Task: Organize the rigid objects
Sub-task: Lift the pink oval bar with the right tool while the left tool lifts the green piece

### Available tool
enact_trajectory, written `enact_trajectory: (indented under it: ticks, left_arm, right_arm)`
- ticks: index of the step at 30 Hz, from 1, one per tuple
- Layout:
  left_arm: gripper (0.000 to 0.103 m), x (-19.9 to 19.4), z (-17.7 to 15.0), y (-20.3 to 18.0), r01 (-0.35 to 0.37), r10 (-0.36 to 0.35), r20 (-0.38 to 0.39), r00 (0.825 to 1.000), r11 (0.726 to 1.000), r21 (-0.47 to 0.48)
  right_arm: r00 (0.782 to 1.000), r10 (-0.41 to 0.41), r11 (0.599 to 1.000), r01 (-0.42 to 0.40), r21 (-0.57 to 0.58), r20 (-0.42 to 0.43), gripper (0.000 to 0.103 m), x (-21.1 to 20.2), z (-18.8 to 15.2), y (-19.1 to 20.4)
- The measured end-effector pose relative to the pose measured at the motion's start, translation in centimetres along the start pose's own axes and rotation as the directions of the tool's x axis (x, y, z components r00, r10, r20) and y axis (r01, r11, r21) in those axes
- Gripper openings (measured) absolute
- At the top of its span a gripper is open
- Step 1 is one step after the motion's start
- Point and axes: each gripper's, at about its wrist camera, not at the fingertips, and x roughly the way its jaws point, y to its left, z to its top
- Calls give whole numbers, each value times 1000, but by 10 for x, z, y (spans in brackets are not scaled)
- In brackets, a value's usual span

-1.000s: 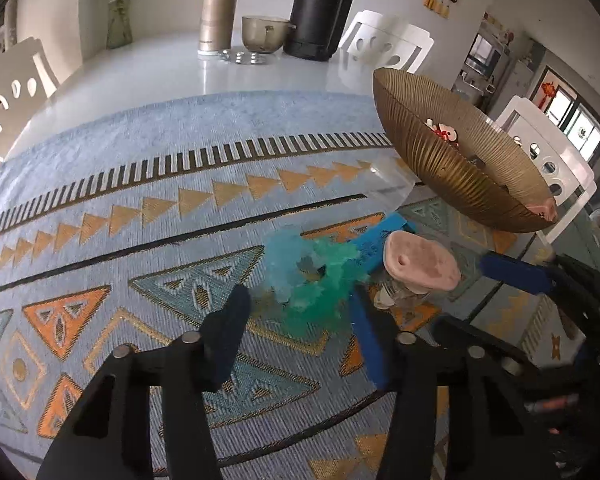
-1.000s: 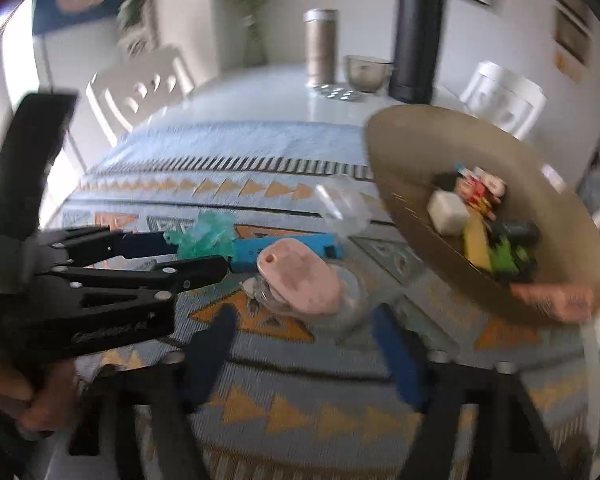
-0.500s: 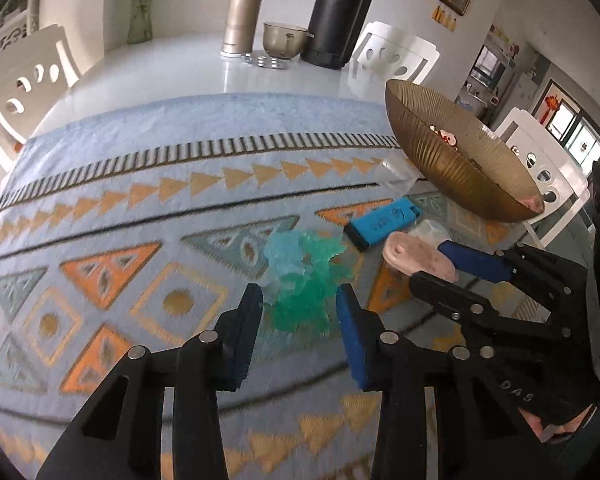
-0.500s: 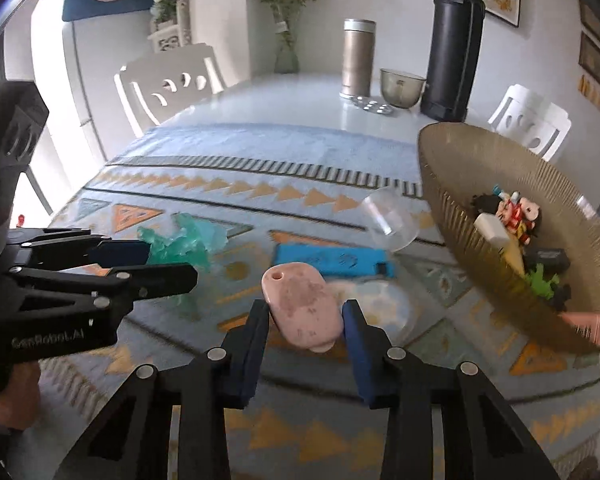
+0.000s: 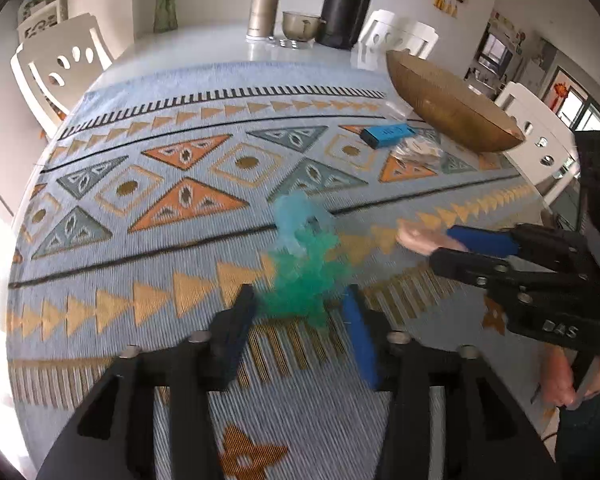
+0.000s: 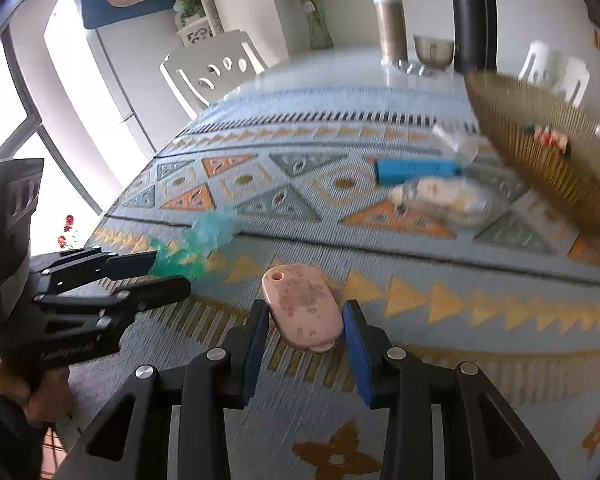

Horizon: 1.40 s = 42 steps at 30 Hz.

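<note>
While the left gripper reached forward over the blue woven cloth with orange triangles, its blue-padded fingers were opening, with a crumpled teal-green translucent plastic piece between them, rising past their tips; whether the pads pressed on it could not be told through the blur. From the right wrist view the same teal piece sat at the tips of that gripper's dark fingers, far out to the left of the right gripper's own.

Between the fingers of the right gripper sat a flat pink oval tag with a small hole at its far end, clamped on both long sides by the blue pads at a narrow setting, its holed end sticking out beyond the fingertips.

Well ahead of the right fingers and to their right, a bright blue rectangular block lay on the cloth-covered surface, with a clear plastic pouch just in front of it. Farther right stood a ribbed gold-brown bowl, tilted, with small colourful items inside.
</note>
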Motion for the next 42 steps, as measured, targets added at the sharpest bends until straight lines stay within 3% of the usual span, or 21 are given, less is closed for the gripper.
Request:
enact_trajectory:
  ticks: [4, 6, 12, 16, 18, 20, 26, 31, 37, 42]
  left_arm:
    - [47, -2, -6, -7, -13, 13, -9, 1000, 999, 50]
    - [47, -1, -4, -7, -20, 21, -9, 1000, 999, 47]
    - [48, 10, 9, -4, -43, 43, 11, 999, 999, 12]
    - [45, 10, 7, -12, -69, 68, 35, 997, 996, 53]
    - [44, 6, 5, -16, -64, 59, 60, 996, 995, 74]
    - [44, 1, 2, -19, -67, 60, 78, 995, 994, 90]
    - [44, -15, -14, -20, -32, 25, 80, 997, 995, 94]
    - [44, -35, -19, -13, 12, -17, 112, 994, 999, 49]
    - [39, -39, -9, -15, 37, -36, 125, 991, 999, 1]
    - [36, -48, 10, -32, 54, -56, 172, 983, 998, 17]
  right_arm:
    - [1000, 24, 999, -24, -27, -5, 40, -1, -6, 5]
    - [1000, 12, 999, -12, -47, -3, 65, 0, -7, 9]
    - [996, -92, 989, 90, -116, -10, 66, 8, -8, 24]
    - [988, -155, 982, 154, -107, -3, 66, 10, -7, 22]
    - [984, -176, 980, 175, -99, 4, 48, 10, -6, 21]
    - [987, -157, 981, 158, -113, 19, 37, 8, -7, 24]
    - [980, -170, 967, 187, -171, 107, 37, -5, -12, 40]
    - [979, -172, 970, 188, -154, 114, 37, -8, -12, 37]
    - [973, -175, 973, 194, -128, 148, 37, -16, -13, 34]
    - [969, -146, 983, 164, -77, 200, 37, -31, -12, 25]
